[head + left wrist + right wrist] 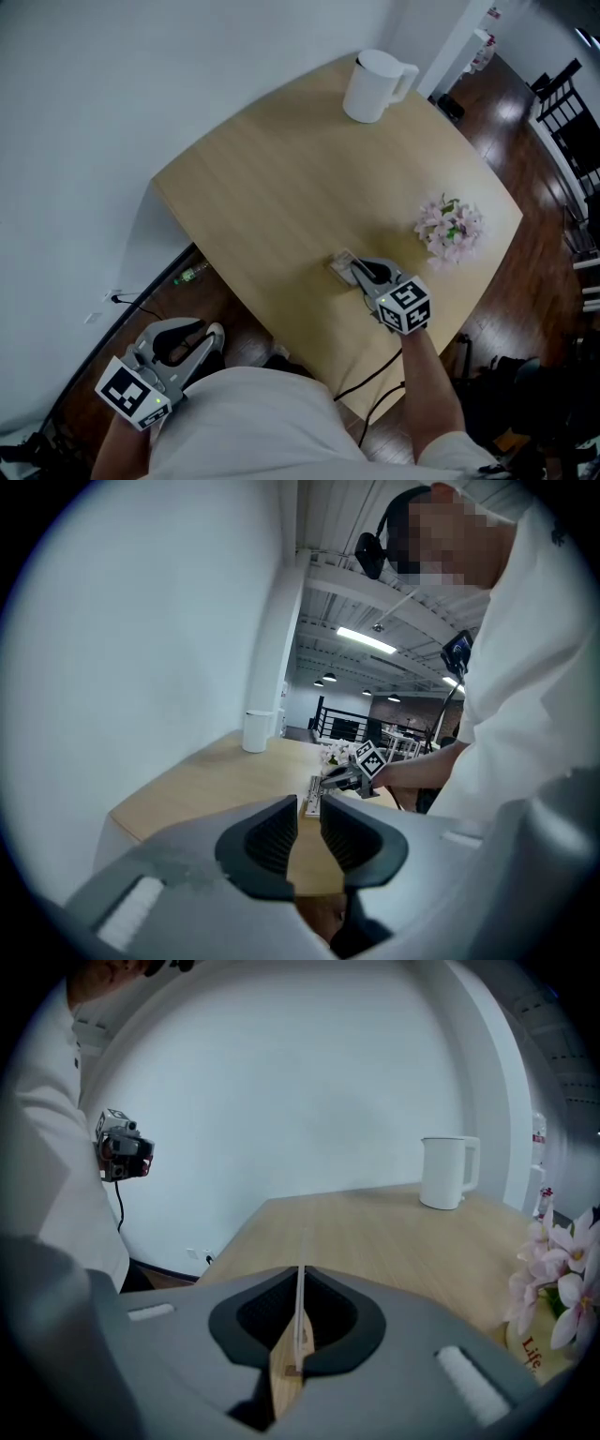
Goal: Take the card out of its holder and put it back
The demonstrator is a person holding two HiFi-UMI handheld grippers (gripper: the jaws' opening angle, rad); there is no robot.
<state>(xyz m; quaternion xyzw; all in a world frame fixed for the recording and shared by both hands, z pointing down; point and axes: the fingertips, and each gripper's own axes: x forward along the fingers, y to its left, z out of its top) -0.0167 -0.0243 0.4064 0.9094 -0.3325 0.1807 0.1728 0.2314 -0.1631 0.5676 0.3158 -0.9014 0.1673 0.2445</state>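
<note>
Pinching edge-on card (299, 1299), right gripper (300, 1349) half-hiding holder (341, 263).

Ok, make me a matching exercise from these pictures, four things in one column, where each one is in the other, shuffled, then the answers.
1 white plastic jug
2 pink flower bunch
3 thin white card
4 left hand-held gripper

A off the light wooden table, at the person's side
B far end of the table
C pinched in the right hand-held gripper
D near the table's right edge

Pairs: 1-B, 2-D, 3-C, 4-A
</note>
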